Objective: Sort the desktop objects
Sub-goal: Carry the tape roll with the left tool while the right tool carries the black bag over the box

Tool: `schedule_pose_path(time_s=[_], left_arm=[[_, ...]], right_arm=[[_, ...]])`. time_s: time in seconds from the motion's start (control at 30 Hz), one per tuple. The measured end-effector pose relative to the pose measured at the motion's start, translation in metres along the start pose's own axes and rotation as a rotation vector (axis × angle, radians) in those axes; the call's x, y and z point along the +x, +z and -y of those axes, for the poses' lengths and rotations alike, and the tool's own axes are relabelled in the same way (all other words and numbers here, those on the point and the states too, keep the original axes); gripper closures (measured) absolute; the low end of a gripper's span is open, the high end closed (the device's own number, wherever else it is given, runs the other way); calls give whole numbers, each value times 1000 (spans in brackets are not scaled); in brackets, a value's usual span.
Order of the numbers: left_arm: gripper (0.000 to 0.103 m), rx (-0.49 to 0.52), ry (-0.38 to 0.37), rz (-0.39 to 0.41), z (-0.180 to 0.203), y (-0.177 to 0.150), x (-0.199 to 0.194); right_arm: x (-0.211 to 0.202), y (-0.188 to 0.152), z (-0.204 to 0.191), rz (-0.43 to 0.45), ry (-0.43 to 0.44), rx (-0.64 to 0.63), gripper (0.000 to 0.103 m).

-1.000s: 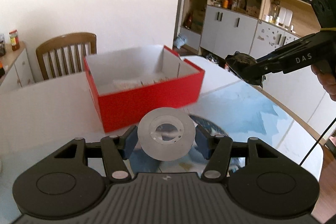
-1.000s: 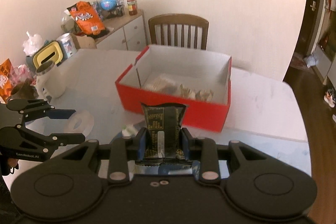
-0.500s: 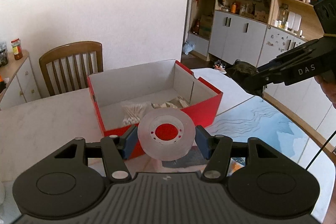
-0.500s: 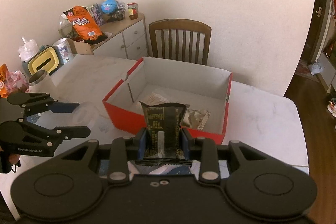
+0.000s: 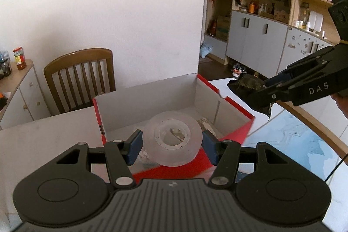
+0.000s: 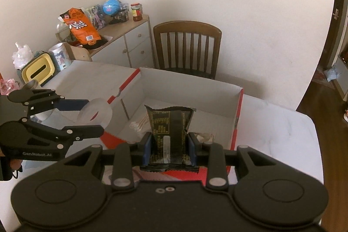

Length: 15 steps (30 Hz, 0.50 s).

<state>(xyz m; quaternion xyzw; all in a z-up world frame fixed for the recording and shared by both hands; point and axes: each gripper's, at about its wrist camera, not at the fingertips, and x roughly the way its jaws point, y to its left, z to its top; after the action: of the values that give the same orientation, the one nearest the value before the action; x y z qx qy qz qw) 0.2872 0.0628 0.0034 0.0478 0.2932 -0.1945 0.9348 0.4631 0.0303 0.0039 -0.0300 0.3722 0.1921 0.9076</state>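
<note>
My left gripper (image 5: 171,146) is shut on a clear roll of tape (image 5: 174,138) and holds it over the near wall of the red open box (image 5: 237,131). My right gripper (image 6: 169,150) is shut on a dark snack packet (image 6: 169,123) and holds it above the near edge of the same box (image 6: 238,121). The box holds cotton swabs (image 6: 140,125) and a small wrapper (image 6: 203,136). In the left wrist view the right gripper (image 5: 245,90) hangs over the box's right corner. In the right wrist view the left gripper (image 6: 95,114) with the tape (image 6: 95,115) is at the box's left corner.
The box sits on a white table (image 6: 271,123) with a blue patterned mat (image 5: 293,140) at its right. A wooden chair (image 6: 187,49) stands behind the table. A sideboard (image 6: 121,40) with snacks and jars is at the left. A yellow container (image 6: 38,70) stands on the table's far left.
Both grippers have risen and moved forward towards the box, each keeping its grip. The box interior now lies right under the tape and the packet.
</note>
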Motion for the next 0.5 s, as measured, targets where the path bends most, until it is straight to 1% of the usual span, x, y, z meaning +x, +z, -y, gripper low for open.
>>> schedule_pose_path(time_s=[0.17,0.5], left_arm=[[45,-15,9,-16,-5,11,19],[45,27,13,-68,-3,26,52]], right_arm=[[17,8,10,-8,7,1,71],[49,27,26,-22,13,-4,71]])
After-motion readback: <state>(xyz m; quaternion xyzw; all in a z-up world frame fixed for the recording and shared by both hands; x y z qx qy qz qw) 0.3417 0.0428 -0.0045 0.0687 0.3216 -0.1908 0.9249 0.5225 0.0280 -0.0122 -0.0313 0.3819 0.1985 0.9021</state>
